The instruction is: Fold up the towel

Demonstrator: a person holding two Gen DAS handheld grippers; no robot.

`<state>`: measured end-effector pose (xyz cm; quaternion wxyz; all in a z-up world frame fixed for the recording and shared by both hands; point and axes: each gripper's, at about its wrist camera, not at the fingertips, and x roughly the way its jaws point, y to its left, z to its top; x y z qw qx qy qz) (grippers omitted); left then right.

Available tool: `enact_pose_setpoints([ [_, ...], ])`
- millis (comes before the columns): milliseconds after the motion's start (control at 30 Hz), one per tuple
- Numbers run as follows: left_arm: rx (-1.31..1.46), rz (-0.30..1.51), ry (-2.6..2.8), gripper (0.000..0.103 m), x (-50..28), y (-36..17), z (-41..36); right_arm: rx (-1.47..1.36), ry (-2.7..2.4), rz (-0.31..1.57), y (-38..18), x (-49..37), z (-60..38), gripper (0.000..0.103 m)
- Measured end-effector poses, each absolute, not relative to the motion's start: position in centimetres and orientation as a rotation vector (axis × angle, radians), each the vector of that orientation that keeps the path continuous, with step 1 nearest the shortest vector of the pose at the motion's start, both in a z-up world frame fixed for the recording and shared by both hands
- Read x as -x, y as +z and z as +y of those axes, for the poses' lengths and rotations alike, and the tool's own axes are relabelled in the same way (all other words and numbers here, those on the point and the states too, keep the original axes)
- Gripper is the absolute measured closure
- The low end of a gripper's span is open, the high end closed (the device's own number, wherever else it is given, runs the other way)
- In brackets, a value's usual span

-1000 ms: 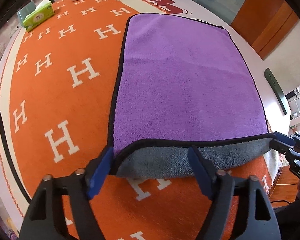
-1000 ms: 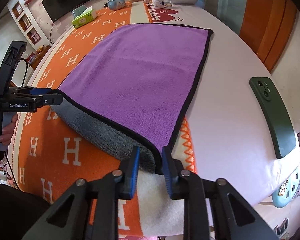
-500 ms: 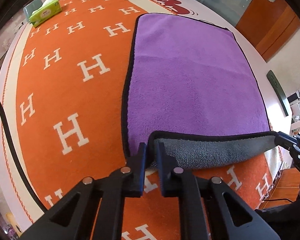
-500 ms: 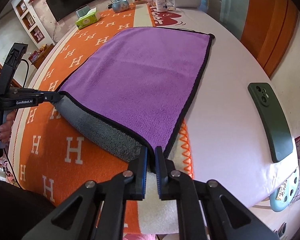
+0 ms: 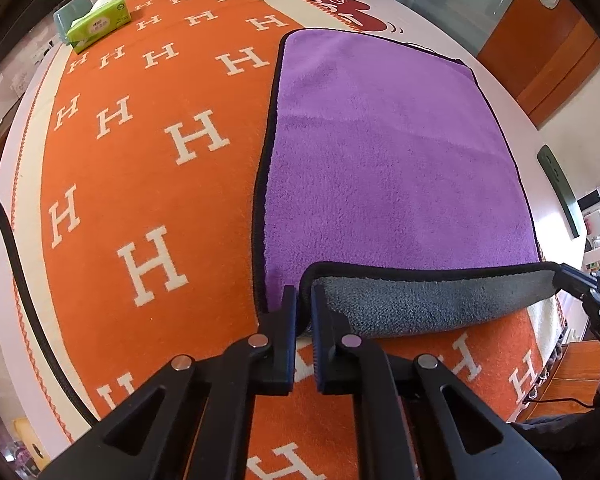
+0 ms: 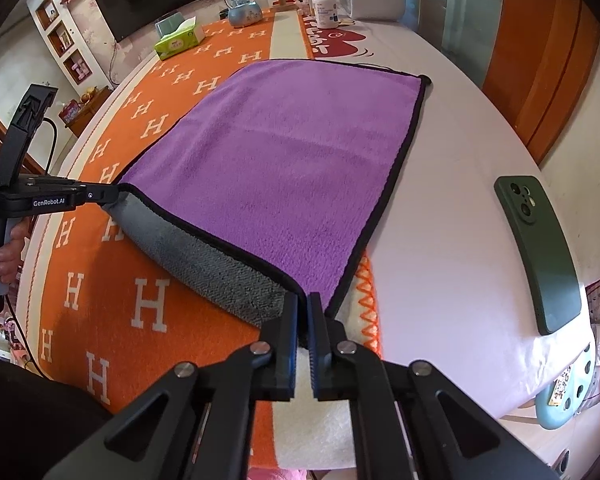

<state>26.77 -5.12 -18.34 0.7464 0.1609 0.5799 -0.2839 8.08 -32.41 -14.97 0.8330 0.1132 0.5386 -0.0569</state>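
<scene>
A purple towel [image 5: 380, 152] with a black hem and grey underside lies on an orange blanket with white H marks. Its near edge is lifted and curls back, showing the grey side [image 5: 428, 300]. My left gripper [image 5: 305, 304] is shut on the near left corner of the towel. My right gripper [image 6: 303, 312] is shut on the near right corner; it also shows at the right of the left wrist view [image 5: 576, 280]. The towel [image 6: 292, 152] spans between both grippers, and the left gripper [image 6: 100, 194] shows at the left of the right wrist view.
A dark green phone [image 6: 540, 252] lies on the white table right of the towel. A green tissue pack [image 5: 96, 20], a snow globe [image 6: 242, 6] and a pill bottle [image 6: 326, 8] stand at the far end. The table edge is near on the right.
The left gripper went from open around the towel corner to shut on it. The right gripper closed fully on its corner. Both lifted the near edge slightly and moved it forward.
</scene>
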Motion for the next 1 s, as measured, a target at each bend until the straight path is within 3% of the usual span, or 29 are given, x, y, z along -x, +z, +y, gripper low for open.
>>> enact_pose_setpoints([
  [500, -0.385, 1.193, -0.616, 0.1, -27.6, -11.5, -7.1, -0.183, -0.141, 1.017, -9.2, -10.7, -34.9, 0.099],
  [1000, -0.39, 0.941, -0.588, 0.1, -32.7, -4.1, -11.7, -0.085, -0.239, 0.806, -3.8, -15.6, -39.6, 0.099],
])
